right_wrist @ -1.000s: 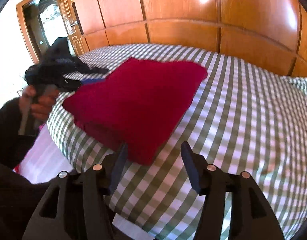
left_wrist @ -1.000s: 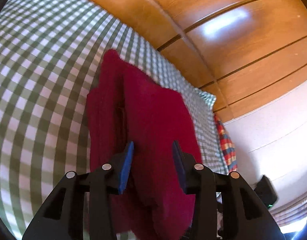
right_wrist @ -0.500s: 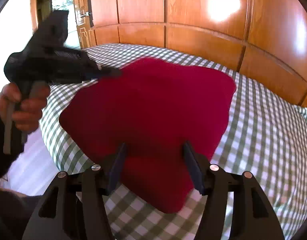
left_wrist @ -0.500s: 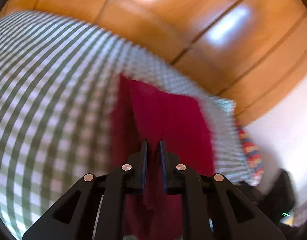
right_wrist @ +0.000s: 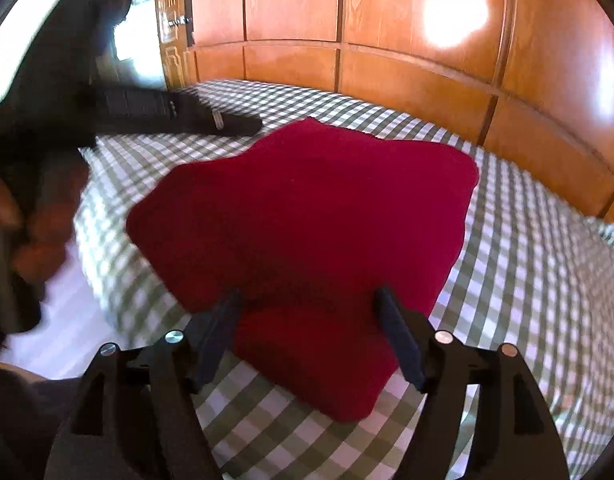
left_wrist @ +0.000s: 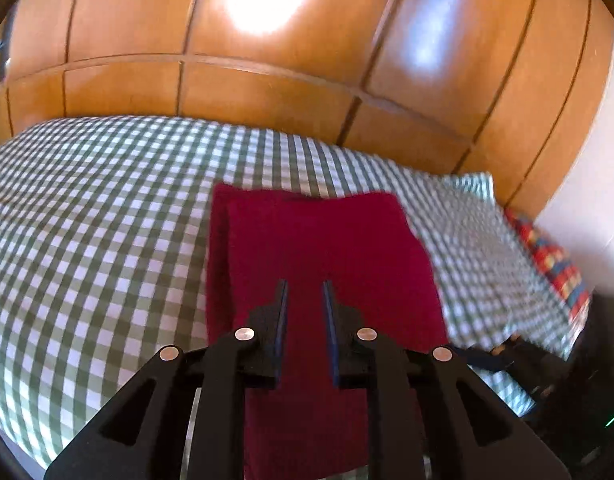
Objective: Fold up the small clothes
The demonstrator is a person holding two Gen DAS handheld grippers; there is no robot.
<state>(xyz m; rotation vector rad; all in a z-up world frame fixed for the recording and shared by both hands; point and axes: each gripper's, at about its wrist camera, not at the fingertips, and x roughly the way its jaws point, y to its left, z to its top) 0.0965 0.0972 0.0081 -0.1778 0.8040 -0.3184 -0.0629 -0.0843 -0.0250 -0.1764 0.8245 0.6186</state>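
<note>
Right wrist view: we hover our right gripper (right_wrist: 307, 300), jaws opening and empty, over the folded red garment (right_wrist: 307, 216) on the bed (right_wrist: 527, 280); our left gripper (left_wrist: 304, 294), jaws narrowly apart, opening, holds nothing.

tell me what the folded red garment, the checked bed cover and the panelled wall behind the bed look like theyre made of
Folded dark red garment: soft, matte, thick fabric, perhaps knit or fleece; no sheen, rounded edges.
Green-and-white checked bed cover: thin woven cloth, likely cotton; matte.
Orange-brown panelled wall: wood or wood veneer, glossy; grain lines and bright glare spots.

Crimson folded garment (right_wrist: 307, 216) on green-and-white checked sheet (right_wrist: 519, 280); orange-brown wood panels (left_wrist: 267, 92) behind
</note>
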